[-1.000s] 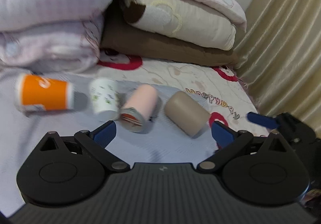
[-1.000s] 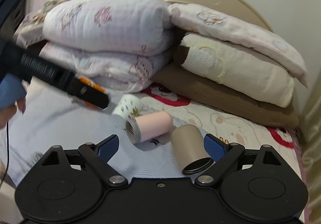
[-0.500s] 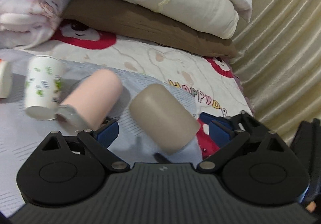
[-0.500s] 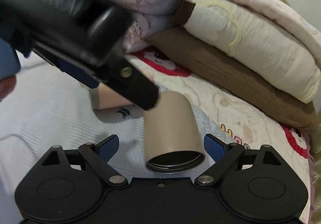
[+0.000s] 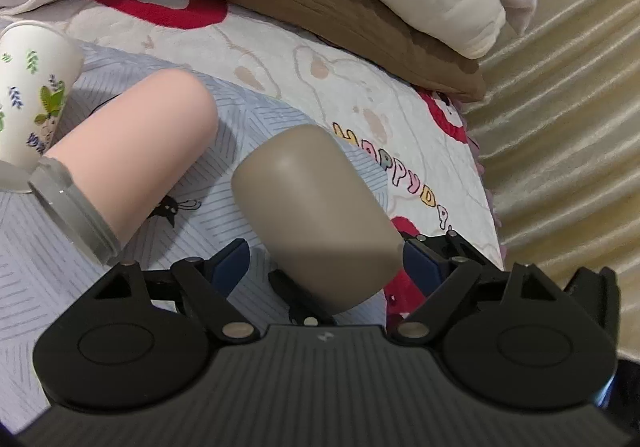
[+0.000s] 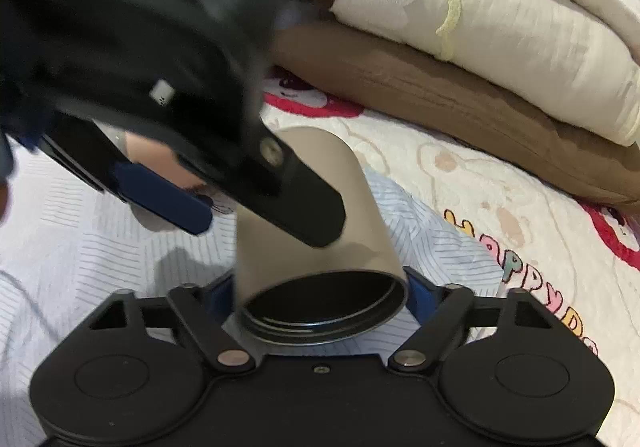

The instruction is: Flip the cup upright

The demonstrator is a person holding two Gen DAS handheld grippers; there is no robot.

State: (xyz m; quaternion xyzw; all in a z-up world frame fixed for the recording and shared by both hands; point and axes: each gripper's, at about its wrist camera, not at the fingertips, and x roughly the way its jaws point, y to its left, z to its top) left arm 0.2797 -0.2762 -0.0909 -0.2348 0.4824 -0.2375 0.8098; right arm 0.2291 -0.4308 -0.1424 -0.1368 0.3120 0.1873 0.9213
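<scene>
Left wrist view records three cups lying on their sides on the bed: one taupe matte cylindrical cup [image 5: 316, 215], one pale pink cup with a grey threaded rim [image 5: 132, 163], and one white paper cup printed with green leaves [image 5: 28, 95] at the left edge. The taupe cup lies on the grey striped cloth [image 5: 48, 267] spread over the cream cartoon-print bedsheet [image 5: 320, 71], its closed base pointing toward the bedding and its mouth toward the cameras. The pink cup lies just beside it on the left, apart from it; the paper cup touches or nearly touches the pink cup's rim end, which cannot be settled. The left claw [image 5: 324, 267] stands open, its two blue pads on either side of the taupe cup's near end, with a gap visible at the left pad; contact at the right pad cannot be told. Right wrist view shows the right claw [image 6: 320, 291] likewise open, its two blue pads flanking the dark open mouth of the taupe cup [image 6: 320, 267]; contact cannot be confirmed. The left claw [image 6: 240, 215] crosses above that cup from the upper left, one black finger overlapping its side. Two folded items are stacked behind: one cream quilt [image 6: 480, 27] upon one brown pillow [image 6: 440, 99].
</scene>
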